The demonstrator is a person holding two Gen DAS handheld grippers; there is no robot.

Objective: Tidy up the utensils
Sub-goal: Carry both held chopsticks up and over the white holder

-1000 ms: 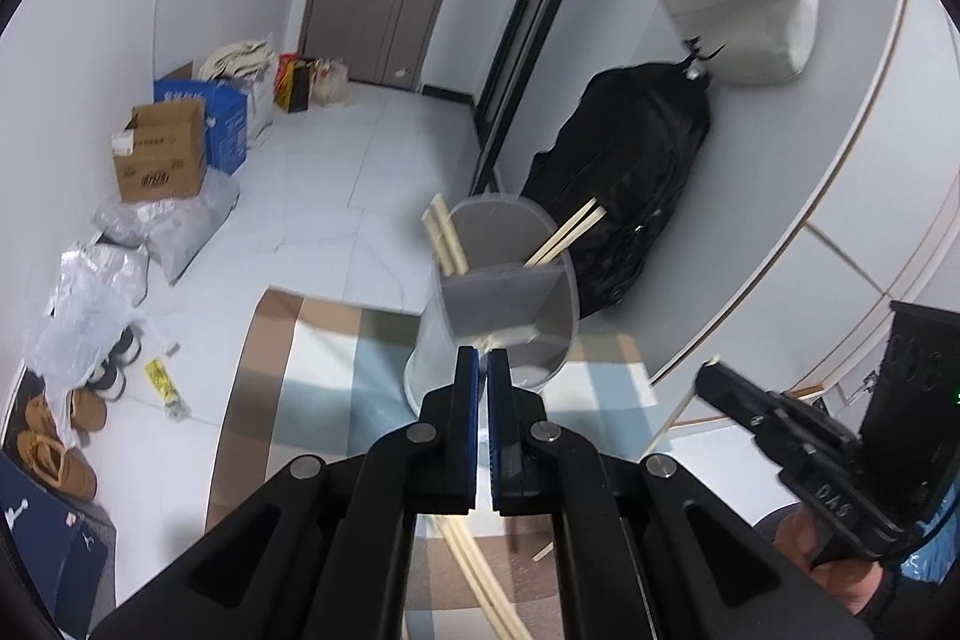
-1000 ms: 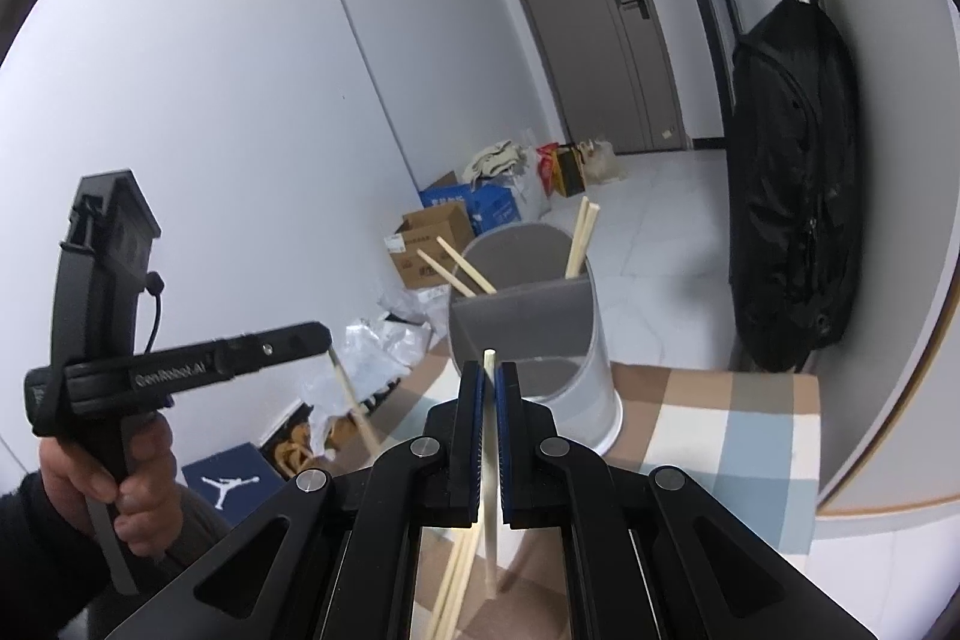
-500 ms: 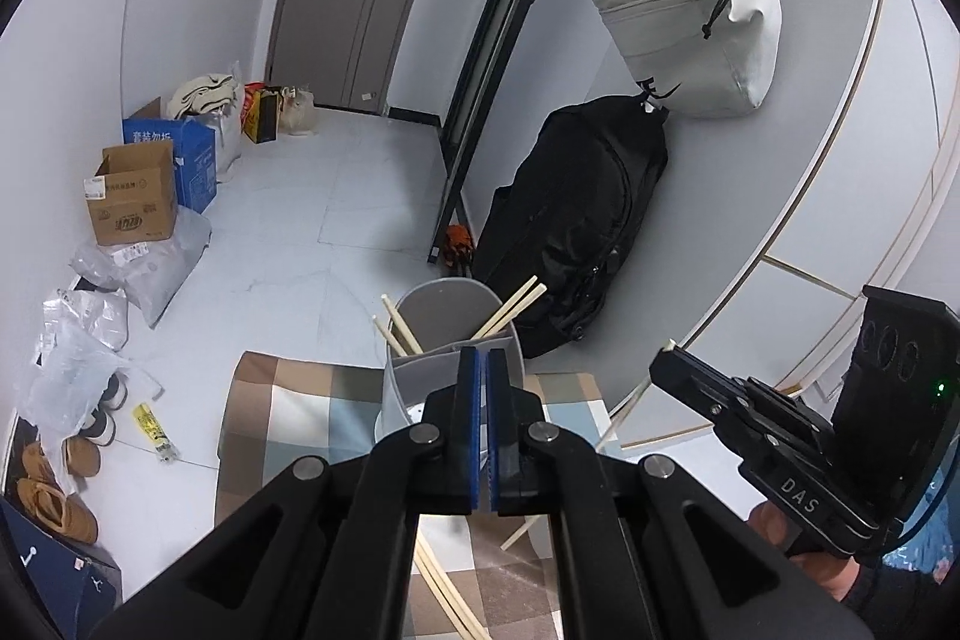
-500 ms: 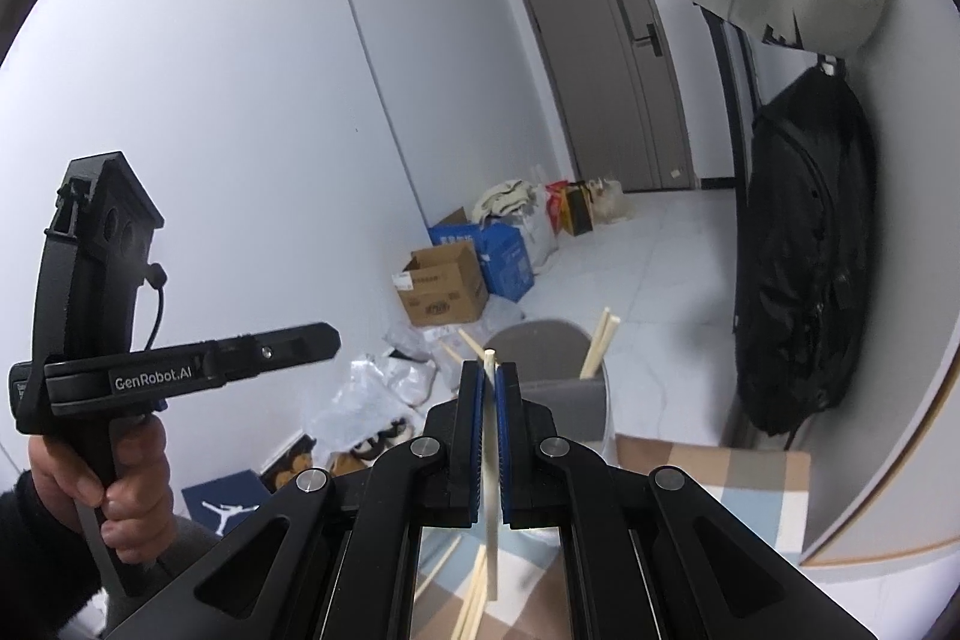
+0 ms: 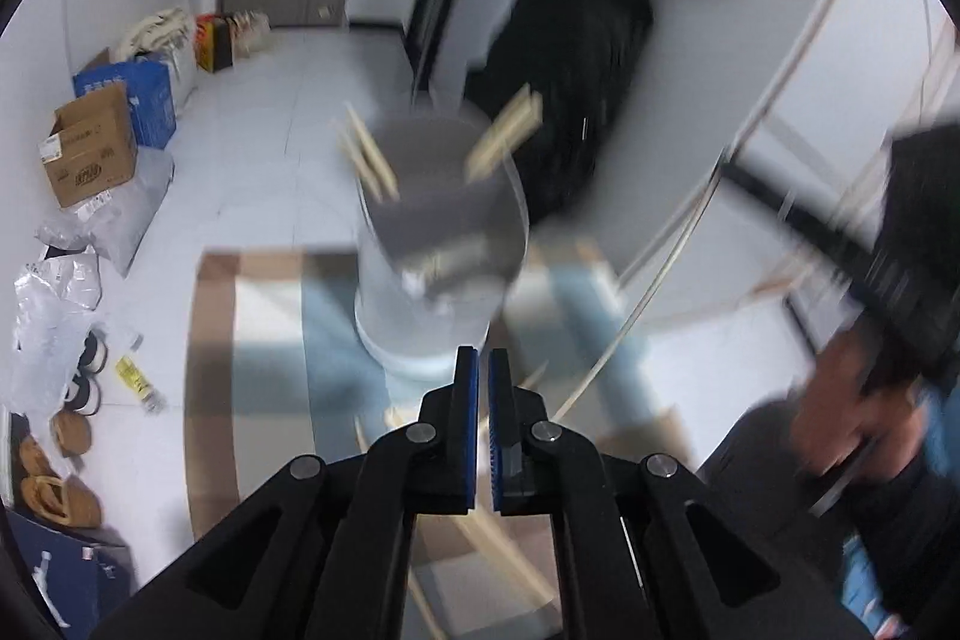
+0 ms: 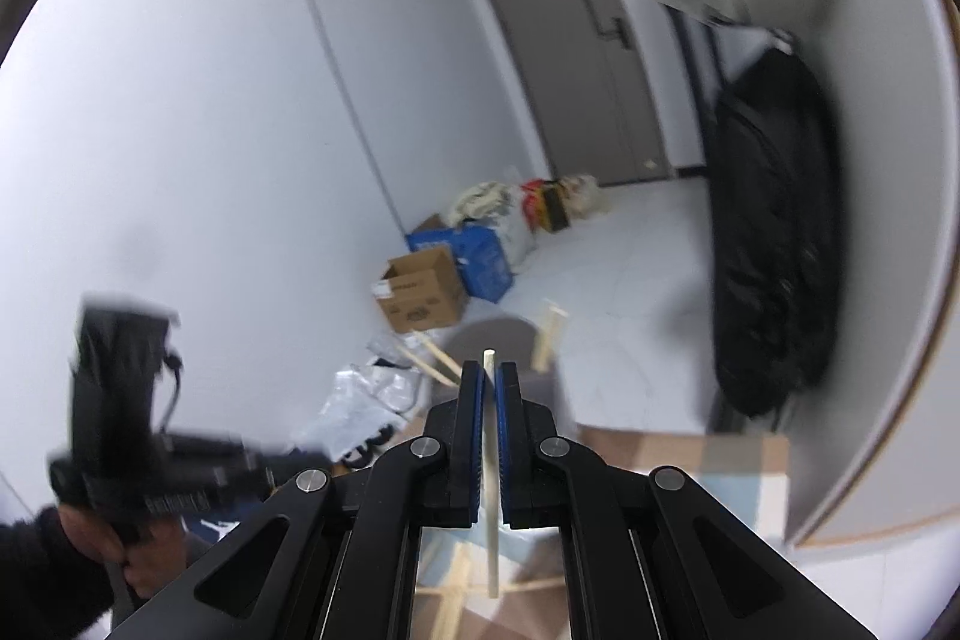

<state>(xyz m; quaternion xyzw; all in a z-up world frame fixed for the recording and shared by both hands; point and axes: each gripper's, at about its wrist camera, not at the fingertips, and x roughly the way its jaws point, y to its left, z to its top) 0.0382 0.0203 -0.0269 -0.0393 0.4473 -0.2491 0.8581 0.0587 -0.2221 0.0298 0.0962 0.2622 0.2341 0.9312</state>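
In the left wrist view, the left claw [image 5: 483, 370] is pressed almost closed, with only a thin gap between its blue pads, and nothing is in it. Just past its tips stands the gray cup [image 5: 438, 244] on the checked mat [image 5: 252, 316]. Chopsticks [image 5: 367, 160] lean out of the cup on both sides. More sticks [image 5: 480, 526] lie on the mat under the claw. The picture is blurry.

In the right wrist view, the right claw [image 6: 489, 385] squeezes one chopstick [image 6: 491, 460] between its pads. The stick stands straight up, and its top pokes just past the tips. The cup [image 6: 498, 340] is right behind it. The left claw [image 6: 180, 472] shows low on the left, blurred.
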